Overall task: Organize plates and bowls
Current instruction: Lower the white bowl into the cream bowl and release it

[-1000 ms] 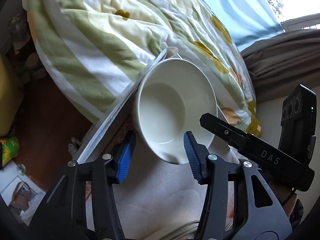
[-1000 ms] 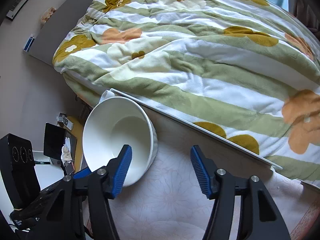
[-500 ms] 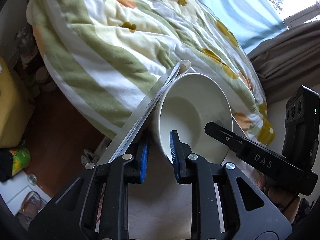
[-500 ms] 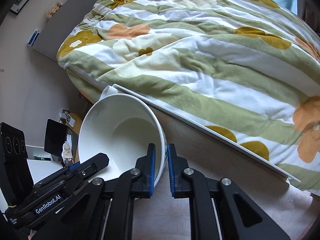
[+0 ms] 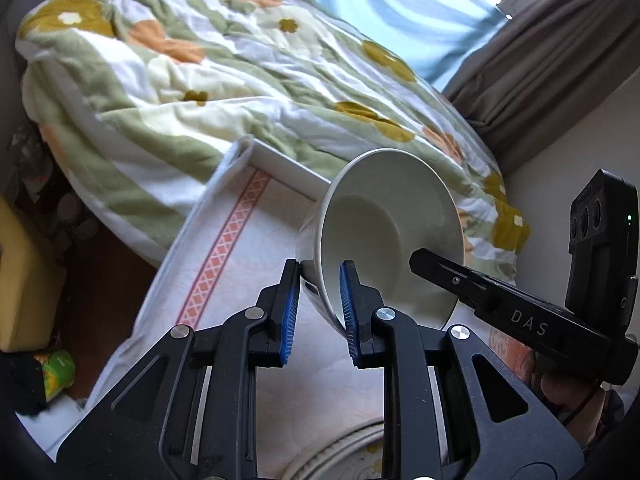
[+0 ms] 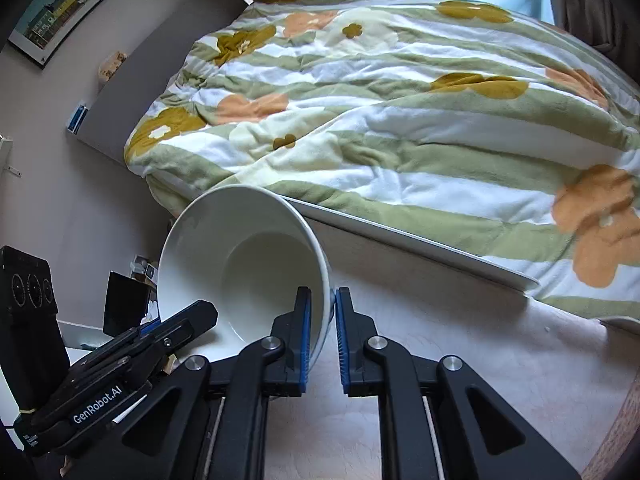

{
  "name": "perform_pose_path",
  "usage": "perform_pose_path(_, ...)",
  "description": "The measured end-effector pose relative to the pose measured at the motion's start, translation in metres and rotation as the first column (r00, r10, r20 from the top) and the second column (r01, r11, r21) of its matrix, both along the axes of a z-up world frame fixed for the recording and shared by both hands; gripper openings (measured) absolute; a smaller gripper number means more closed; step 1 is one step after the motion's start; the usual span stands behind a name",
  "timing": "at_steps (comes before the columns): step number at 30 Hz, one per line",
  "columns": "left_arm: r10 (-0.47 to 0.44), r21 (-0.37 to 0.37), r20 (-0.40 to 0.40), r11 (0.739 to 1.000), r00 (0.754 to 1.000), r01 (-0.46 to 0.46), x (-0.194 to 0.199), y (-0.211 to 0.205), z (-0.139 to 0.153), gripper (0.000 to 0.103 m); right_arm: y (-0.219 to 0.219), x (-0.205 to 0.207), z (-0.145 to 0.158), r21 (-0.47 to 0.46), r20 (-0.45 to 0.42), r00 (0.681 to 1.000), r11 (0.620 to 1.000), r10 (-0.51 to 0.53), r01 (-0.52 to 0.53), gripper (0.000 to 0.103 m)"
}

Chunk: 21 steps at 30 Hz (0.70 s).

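A single white bowl (image 5: pixel 384 232) is held up off the table, tilted with its hollow toward both cameras. My left gripper (image 5: pixel 320 280) is shut on the bowl's near left rim, one blue pad outside the wall and one inside. On the opposite rim my right gripper (image 6: pixel 322 300) is shut on that bowl (image 6: pixel 248 264) in the same way. In the left wrist view the right gripper's fingers (image 5: pixel 460 280) reach in from the right. In the right wrist view the left gripper's fingers (image 6: pixel 176 328) come in from the lower left.
A pale flowered cloth with an orange lattice border (image 5: pixel 224 248) covers the table (image 6: pixel 460 340) under the bowl. The rim of another dish (image 5: pixel 340 452) shows at the bottom edge. A bed with a green striped quilt (image 6: pixel 400 120) lies just past the table's white far edge (image 6: pixel 420 240).
Both grippers went from open around the bowl's rim to shut on it. The bowl has since risen off the table and tipped, baring the cloth's patterned border.
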State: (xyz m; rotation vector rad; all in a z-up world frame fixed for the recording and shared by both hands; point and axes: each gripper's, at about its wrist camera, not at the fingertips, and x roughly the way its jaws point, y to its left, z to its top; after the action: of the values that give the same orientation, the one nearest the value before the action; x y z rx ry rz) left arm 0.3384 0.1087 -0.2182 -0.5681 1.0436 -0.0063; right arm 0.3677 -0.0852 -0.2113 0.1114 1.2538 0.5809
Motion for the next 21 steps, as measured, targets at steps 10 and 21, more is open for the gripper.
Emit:
perform_pose_path(10, -0.246, 0.019, 0.097, 0.969, 0.964, 0.245, -0.058, -0.148, 0.060, 0.018, -0.147, -0.091, 0.060, 0.025, 0.097, 0.970, 0.974, -0.225, 0.223, 0.011)
perform_pose_path(21, -0.482, -0.028, 0.042, 0.875, 0.875, 0.483, -0.143, -0.319, 0.047, 0.018, -0.301, -0.209, 0.054, -0.038, 0.075, 0.894, 0.895, -0.441, 0.444, 0.011)
